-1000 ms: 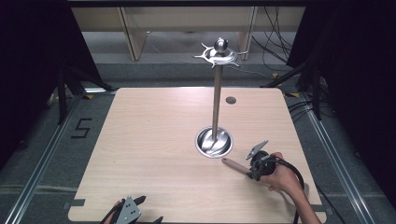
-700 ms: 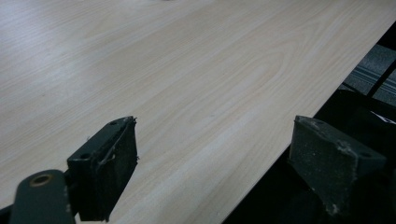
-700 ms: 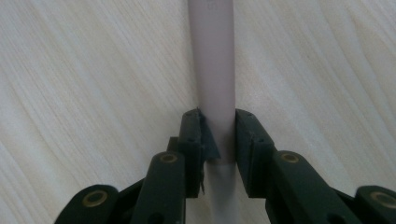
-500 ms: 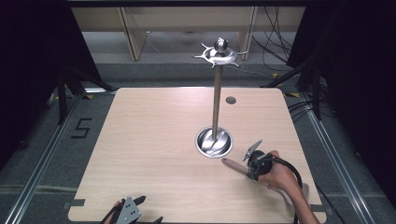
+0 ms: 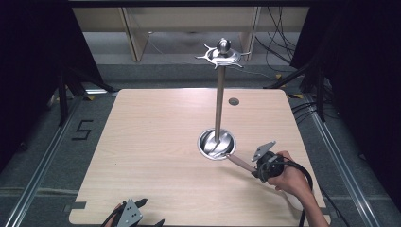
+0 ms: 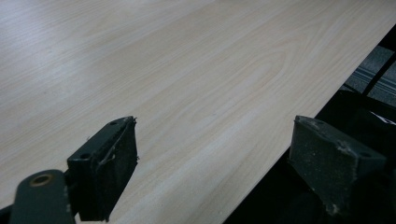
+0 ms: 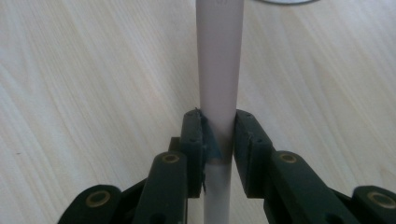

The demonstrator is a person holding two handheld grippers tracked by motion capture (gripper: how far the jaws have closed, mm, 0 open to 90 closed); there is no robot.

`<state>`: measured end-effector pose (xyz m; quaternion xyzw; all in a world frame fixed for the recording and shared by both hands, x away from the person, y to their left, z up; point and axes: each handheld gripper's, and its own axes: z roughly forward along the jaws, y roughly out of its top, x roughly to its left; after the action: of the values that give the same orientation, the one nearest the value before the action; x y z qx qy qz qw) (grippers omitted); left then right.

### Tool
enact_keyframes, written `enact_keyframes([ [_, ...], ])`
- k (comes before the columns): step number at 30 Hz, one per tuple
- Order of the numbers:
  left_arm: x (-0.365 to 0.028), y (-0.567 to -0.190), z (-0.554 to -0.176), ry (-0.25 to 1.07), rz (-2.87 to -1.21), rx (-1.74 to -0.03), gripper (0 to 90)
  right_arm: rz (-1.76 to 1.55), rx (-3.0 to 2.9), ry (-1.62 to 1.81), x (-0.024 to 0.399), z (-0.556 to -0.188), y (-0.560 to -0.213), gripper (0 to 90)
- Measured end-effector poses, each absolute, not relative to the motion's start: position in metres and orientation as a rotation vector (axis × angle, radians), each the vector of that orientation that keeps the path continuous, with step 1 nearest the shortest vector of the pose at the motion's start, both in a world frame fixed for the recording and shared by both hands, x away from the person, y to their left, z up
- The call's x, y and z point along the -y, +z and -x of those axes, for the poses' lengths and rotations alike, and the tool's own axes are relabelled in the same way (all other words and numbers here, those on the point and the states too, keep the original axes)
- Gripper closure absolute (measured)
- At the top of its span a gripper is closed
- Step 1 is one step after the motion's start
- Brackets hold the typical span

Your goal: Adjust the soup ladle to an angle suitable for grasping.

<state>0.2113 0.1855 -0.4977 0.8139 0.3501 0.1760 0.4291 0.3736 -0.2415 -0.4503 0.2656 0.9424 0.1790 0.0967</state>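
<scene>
My right gripper [image 7: 218,140] pinches the utensil's pale handle [image 7: 219,65] near the desk's [image 5: 156,142] right edge, my left gripper [image 6: 215,172] spread idle; a tilted lift could swing its head against the stand's base [image 5: 216,143].

You are holding a pale pinkish, rod-shaped utensil handle [image 7: 219,60], lying tilted, its far end resting at the shiny steel stand base [image 5: 208,142].

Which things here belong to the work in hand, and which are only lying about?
In use: right gripper, shut on the pale handle; steel stand with its round base.
Idle: left gripper, open over the table.
</scene>
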Motion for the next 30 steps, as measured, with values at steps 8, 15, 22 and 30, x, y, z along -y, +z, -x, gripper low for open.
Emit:
enact_keyframes([
  [8,-0.185,-0.497,-0.211,0.436,-2.018,-0.872,14.8,-0.818,-2.69,0.739,0.265,-0.364,-0.432,75.4],
  [15,-0.186,-0.497,-0.212,0.448,-2.033,-0.851,14.8,-0.807,-2.587,0.827,0.28,-0.349,-0.421,75.4],
  [22,-0.185,-0.497,-0.21,0.44,-2.022,-0.87,14.8,-0.809,-2.493,0.931,0.295,-0.338,-0.404,75.4],
  [30,-0.185,-0.497,-0.21,0.442,-2.022,-0.871,14.8,-0.785,-2.429,1.095,0.308,-0.338,-0.398,75.4],
])
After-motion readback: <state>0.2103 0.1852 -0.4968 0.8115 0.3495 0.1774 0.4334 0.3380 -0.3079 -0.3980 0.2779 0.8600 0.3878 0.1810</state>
